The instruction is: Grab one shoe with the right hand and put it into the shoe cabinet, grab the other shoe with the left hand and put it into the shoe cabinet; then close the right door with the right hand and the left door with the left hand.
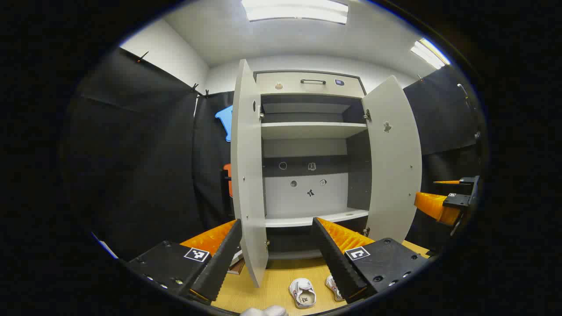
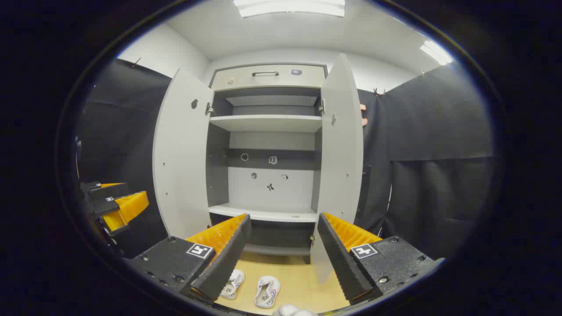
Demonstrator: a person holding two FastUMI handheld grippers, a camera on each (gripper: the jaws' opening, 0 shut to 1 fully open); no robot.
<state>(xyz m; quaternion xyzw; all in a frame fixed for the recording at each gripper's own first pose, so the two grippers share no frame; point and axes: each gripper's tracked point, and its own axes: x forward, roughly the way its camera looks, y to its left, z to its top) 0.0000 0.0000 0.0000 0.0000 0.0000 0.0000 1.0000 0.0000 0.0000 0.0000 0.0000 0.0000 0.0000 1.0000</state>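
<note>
1. The left gripper (image 1: 276,254) is at the bottom of the frame, with its two fingers wide apart and nothing between them.
2. The shoe cabinet (image 1: 309,131) stands in the centre, with the left door (image 1: 247,175) and the right door (image 1: 393,162) both open.
3. Two white shoes (image 1: 303,293) lie side by side on the wooden floor (image 1: 272,285) at the bottom centre, in front of the cabinet.
4. The right gripper (image 1: 448,204) shows at the right edge of the frame.

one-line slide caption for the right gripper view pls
Open right gripper faces the shoe cabinet, both doors open, two white shoes on the floor below.
</note>
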